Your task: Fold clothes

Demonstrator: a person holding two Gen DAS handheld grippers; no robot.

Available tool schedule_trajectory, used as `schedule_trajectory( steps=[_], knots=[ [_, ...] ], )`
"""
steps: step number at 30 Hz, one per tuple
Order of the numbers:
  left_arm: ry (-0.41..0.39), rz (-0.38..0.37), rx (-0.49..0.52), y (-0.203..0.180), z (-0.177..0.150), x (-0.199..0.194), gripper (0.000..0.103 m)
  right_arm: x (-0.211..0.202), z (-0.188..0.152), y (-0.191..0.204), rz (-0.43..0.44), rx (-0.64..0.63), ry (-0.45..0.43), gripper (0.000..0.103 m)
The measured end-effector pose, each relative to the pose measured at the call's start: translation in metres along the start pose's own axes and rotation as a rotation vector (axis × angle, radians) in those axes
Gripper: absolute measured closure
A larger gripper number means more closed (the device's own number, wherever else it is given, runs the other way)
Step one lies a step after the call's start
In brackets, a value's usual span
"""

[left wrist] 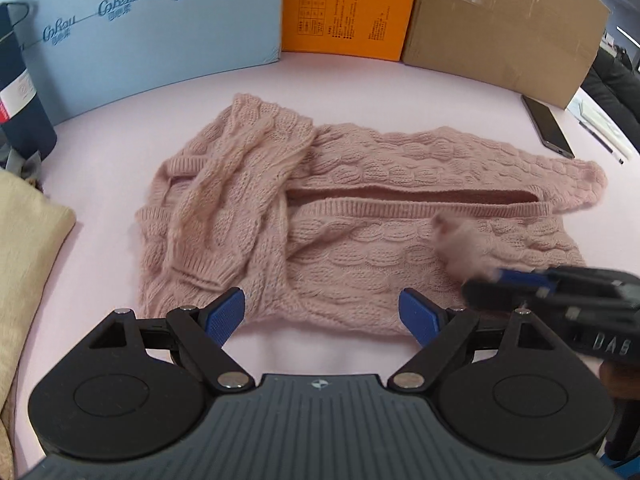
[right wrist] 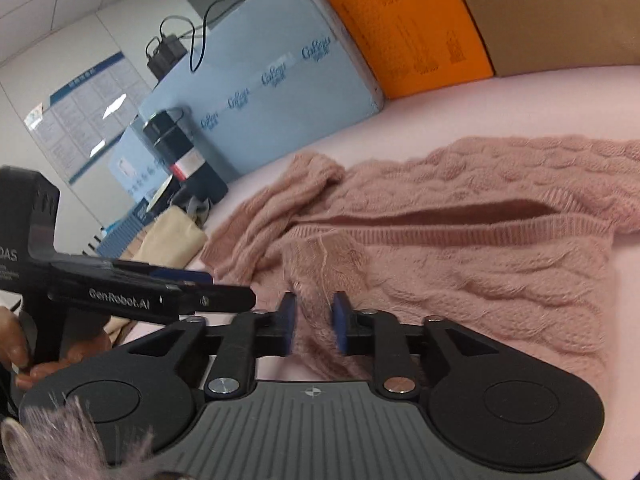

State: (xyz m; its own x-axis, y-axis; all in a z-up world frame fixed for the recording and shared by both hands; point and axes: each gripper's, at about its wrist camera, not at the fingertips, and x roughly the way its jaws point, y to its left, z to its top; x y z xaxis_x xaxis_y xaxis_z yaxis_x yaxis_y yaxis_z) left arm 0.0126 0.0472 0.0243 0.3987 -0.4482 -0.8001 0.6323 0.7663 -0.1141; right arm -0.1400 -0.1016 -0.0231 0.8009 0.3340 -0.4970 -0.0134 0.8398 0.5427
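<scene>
A pink knitted sweater point(left wrist: 360, 208) lies spread on the pink table point(left wrist: 120, 120), one sleeve point(left wrist: 236, 168) folded across its body, its hem near the table's front edge; the left gripper point(left wrist: 324, 312) hovers over that hem with fingers spread wide and empty; the right gripper point(right wrist: 314, 320) has its blue pads point(right wrist: 287, 320) nearly closed, pinching the sweater's near edge; boxes point(left wrist: 160, 28) line the far edge.

Your right gripper point(left wrist: 496, 276) is blurring in the left view; the sweater's point(right wrist: 460, 248) far end is running off the right view's edge.
</scene>
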Motion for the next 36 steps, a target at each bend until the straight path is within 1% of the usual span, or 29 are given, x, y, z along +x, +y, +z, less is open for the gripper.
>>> schedule_trajectory(
  steps=[1,2,4,8,12,13,15,18,22,24,28,30,32,33,34,35,36],
  knots=[
    [-0.007,-0.014,-0.008,0.002,-0.001,-0.002,0.02,0.005,-0.004,0.002,0.0,-0.008,0.023,0.053],
    [-0.013,-0.027,-0.011,0.002,-0.001,-0.003,0.02,0.005,-0.005,0.004,0.001,-0.019,0.028,0.05],
    [-0.019,-0.036,0.003,-0.004,0.002,-0.002,0.02,0.007,-0.008,0.007,0.002,-0.042,0.036,0.05],
    [-0.009,-0.032,0.065,-0.023,0.01,0.005,0.02,-0.015,-0.008,0.005,-0.039,-0.087,0.009,0.049],
    [0.001,-0.039,0.149,-0.047,0.015,0.015,0.02,-0.036,-0.007,0.004,-0.081,-0.132,-0.018,0.042],
    [0.004,-0.038,0.165,-0.053,0.017,0.017,0.02,-0.042,-0.007,0.004,-0.092,-0.143,-0.025,0.042],
    [0.011,-0.02,0.195,-0.063,0.02,0.024,0.02,-0.055,-0.007,0.002,-0.119,-0.162,-0.046,0.041],
    [0.032,0.032,0.225,-0.072,0.022,0.034,0.02,-0.082,-0.01,-0.01,-0.184,-0.157,-0.094,0.031],
    [0.073,0.093,0.244,-0.074,0.019,0.045,0.02,-0.1,-0.013,-0.028,-0.233,-0.101,-0.123,0.031],
    [0.085,0.099,0.235,-0.071,0.018,0.047,0.02,-0.1,-0.012,-0.034,-0.233,-0.071,-0.132,0.031],
    [0.087,0.134,0.248,-0.069,0.017,0.046,0.017,-0.09,-0.006,-0.033,-0.184,-0.073,-0.134,0.031],
    [0.086,0.153,0.26,-0.068,0.015,0.045,0.016,-0.083,-0.003,-0.03,-0.149,-0.086,-0.123,0.028],
    [0.087,0.158,0.263,-0.066,0.015,0.044,0.015,-0.073,-0.003,-0.029,-0.12,-0.085,-0.087,0.026],
    [0.088,0.16,0.263,-0.065,0.015,0.043,0.015,-0.068,-0.003,-0.029,-0.106,-0.085,-0.069,0.023],
    [0.089,0.163,0.263,-0.064,0.015,0.043,0.014,-0.061,-0.004,-0.032,-0.102,-0.066,-0.019,0.018],
    [0.09,0.166,0.265,-0.063,0.016,0.043,0.013,-0.051,-0.006,-0.038,-0.111,-0.036,0.061,0.017],
    [0.091,0.167,0.269,-0.062,0.016,0.043,0.012,-0.048,-0.008,-0.041,-0.114,-0.036,0.082,0.017]
  ],
)
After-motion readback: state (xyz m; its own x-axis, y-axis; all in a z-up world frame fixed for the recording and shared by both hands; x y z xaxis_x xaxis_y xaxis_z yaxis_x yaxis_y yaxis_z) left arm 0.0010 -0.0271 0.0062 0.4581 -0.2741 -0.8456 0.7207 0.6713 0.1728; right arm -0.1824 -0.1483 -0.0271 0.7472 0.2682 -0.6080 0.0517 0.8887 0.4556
